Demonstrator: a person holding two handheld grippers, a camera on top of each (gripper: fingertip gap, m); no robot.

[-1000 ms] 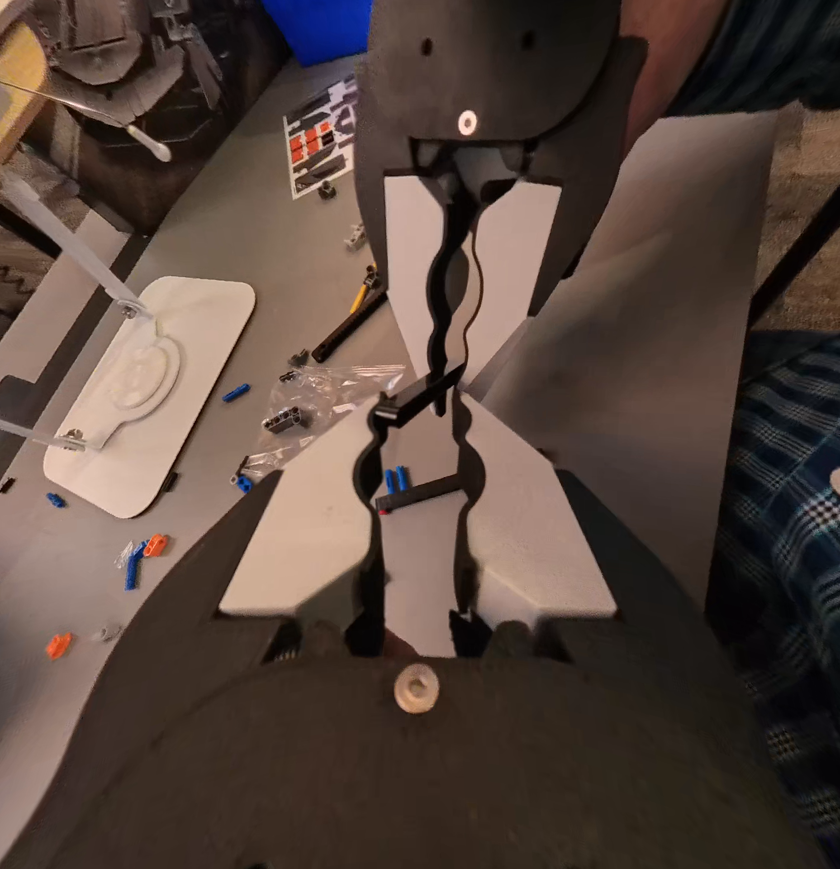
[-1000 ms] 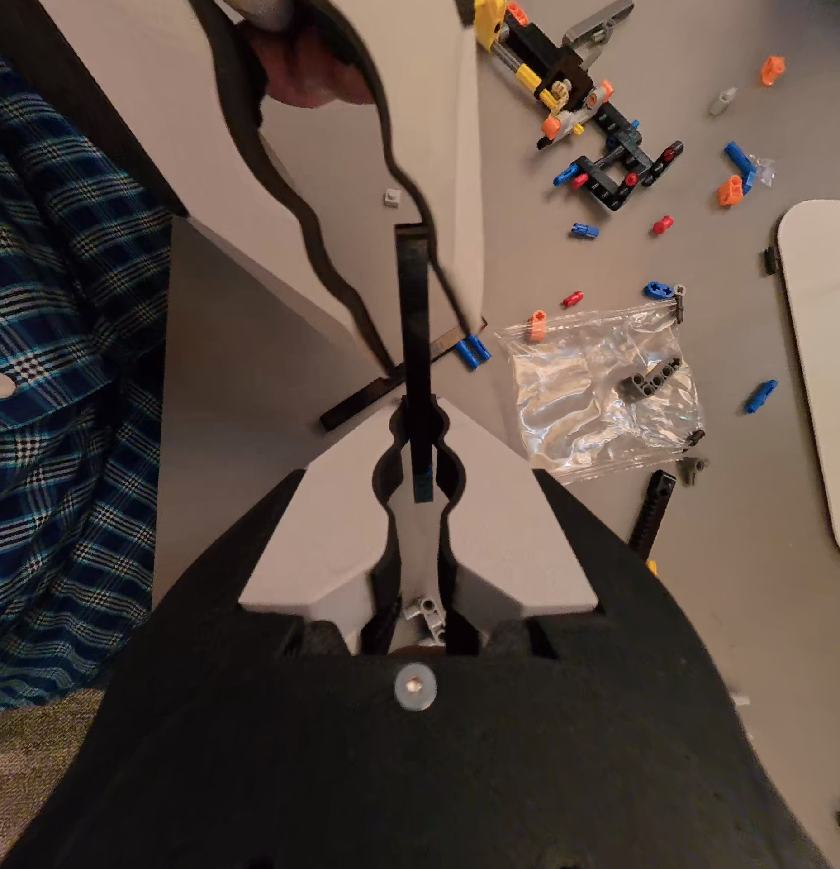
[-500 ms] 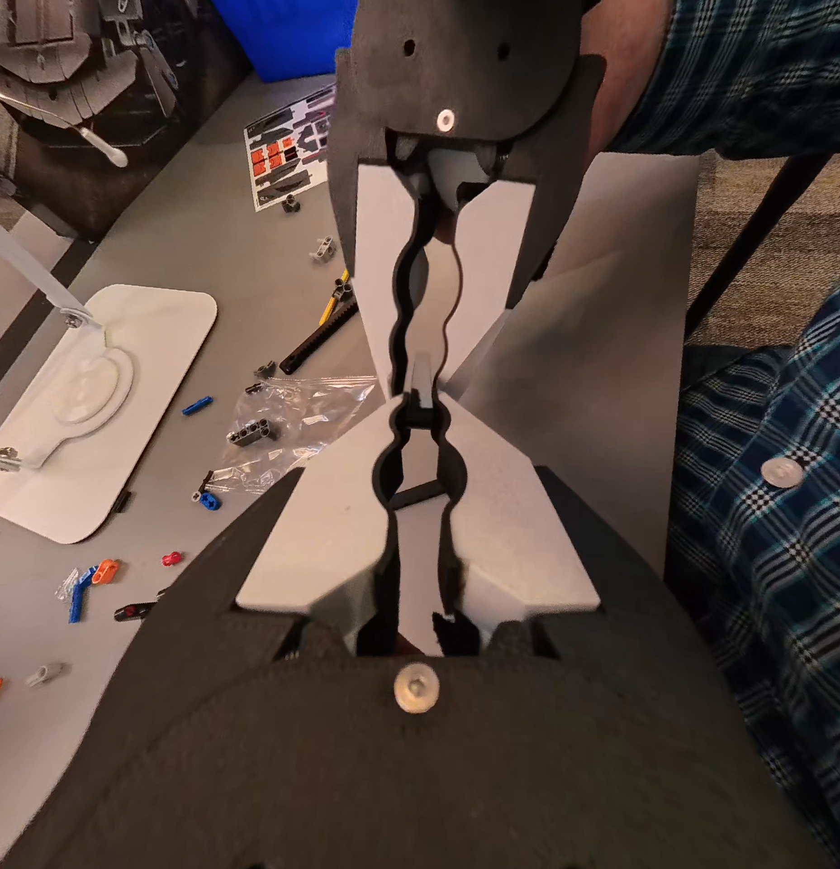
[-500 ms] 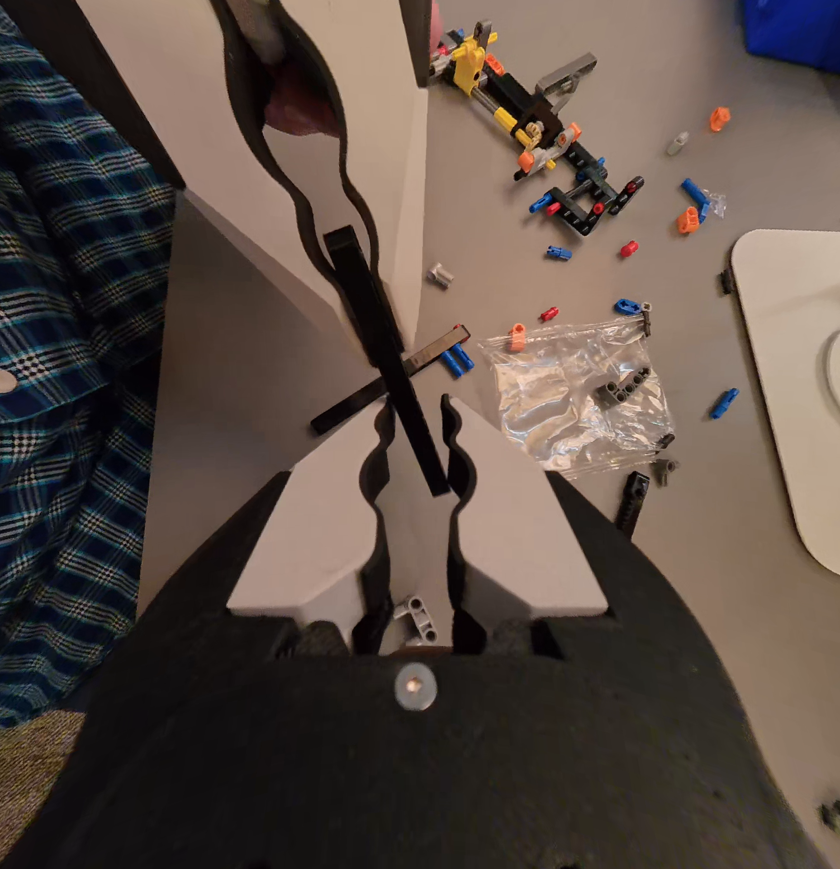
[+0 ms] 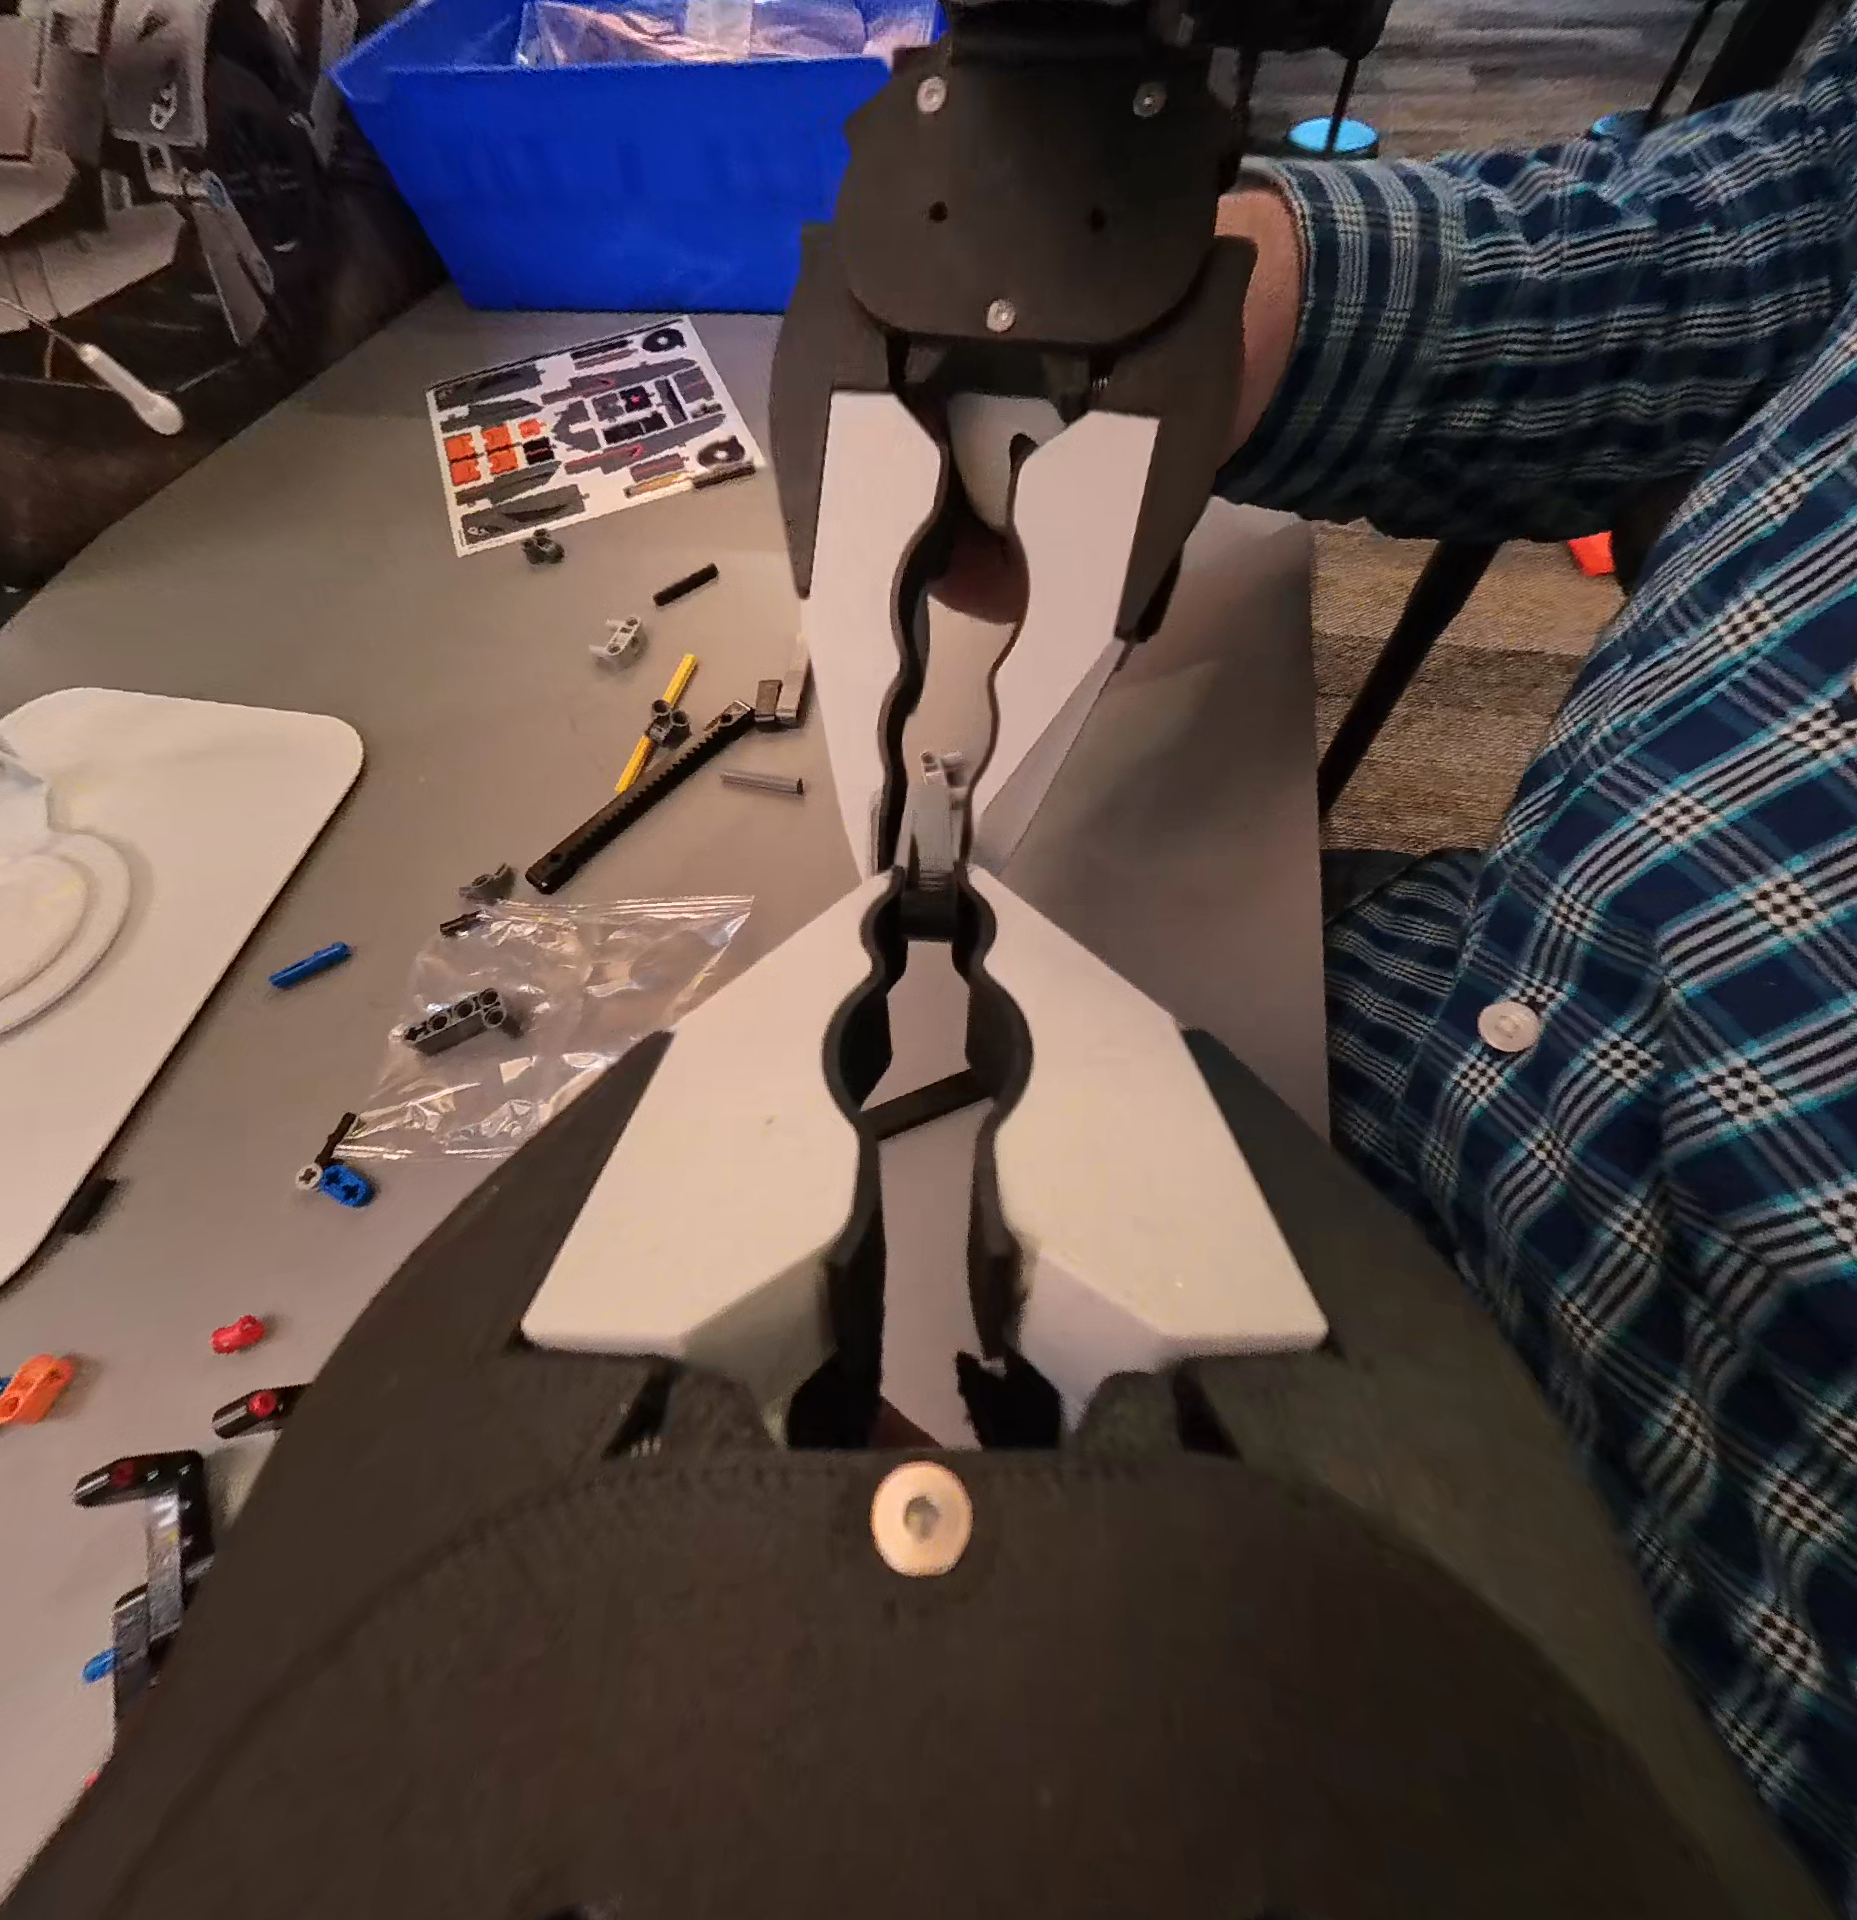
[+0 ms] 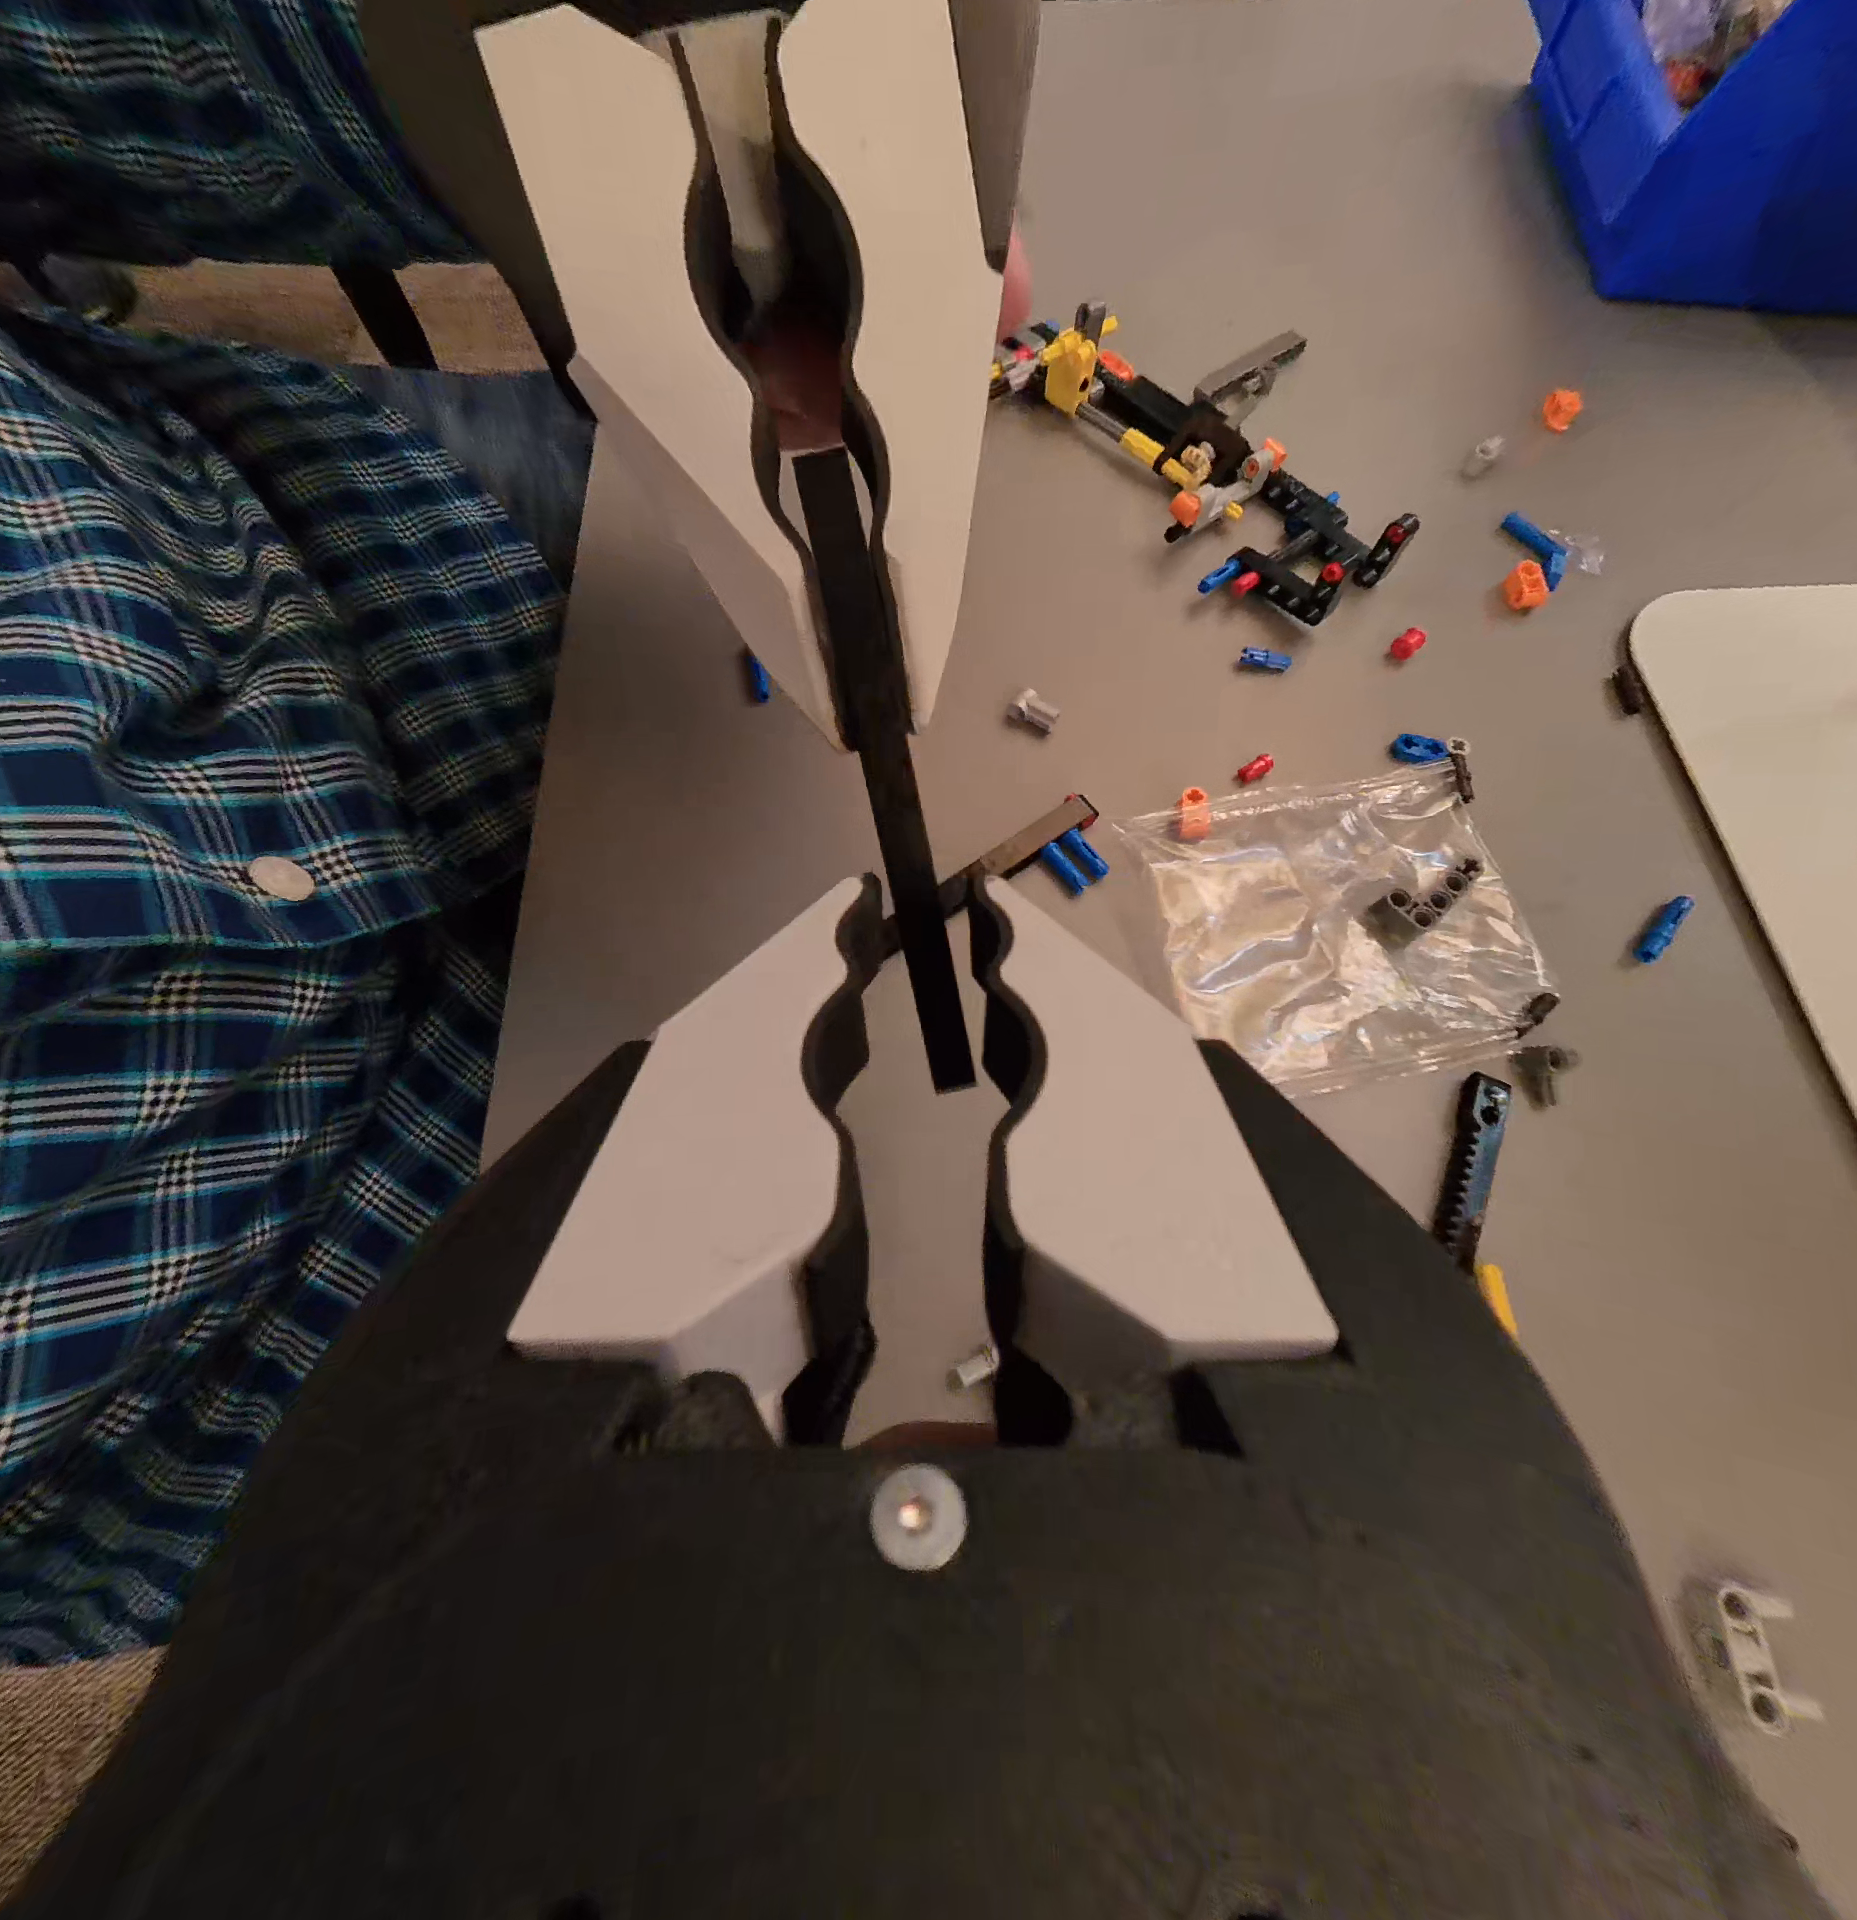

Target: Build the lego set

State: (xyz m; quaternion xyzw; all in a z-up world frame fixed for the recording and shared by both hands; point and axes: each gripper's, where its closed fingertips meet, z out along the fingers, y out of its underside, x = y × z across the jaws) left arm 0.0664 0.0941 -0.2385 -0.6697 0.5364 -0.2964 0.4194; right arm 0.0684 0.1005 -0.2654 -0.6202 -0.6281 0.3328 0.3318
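Now the left gripper (image 5: 929,904) is closed on a long black flat lego beam (image 6: 882,748), gripping it near its tips, and the beam sticks out toward the right gripper (image 6: 924,904). In the right wrist view the free end of the beam lies between the two white fingers (image 6: 716,1143) of the right gripper, which stand apart and do not touch it, so this claw is open. Both grippers are held above the grey table (image 6: 1267,156), near the person's blue checked shirt (image 6: 197,727). On the table under them lies a second black beam (image 6: 1028,847) with blue pins (image 6: 1075,868) just beside it. To the right is a clear plastic bag (image 6: 1329,935) with a dark grey brick inside. Farther away lies a partly built yellow and black lego assembly (image 6: 1194,447), and a blue plastic bin (image 6: 1734,156) stands at the far right corner.
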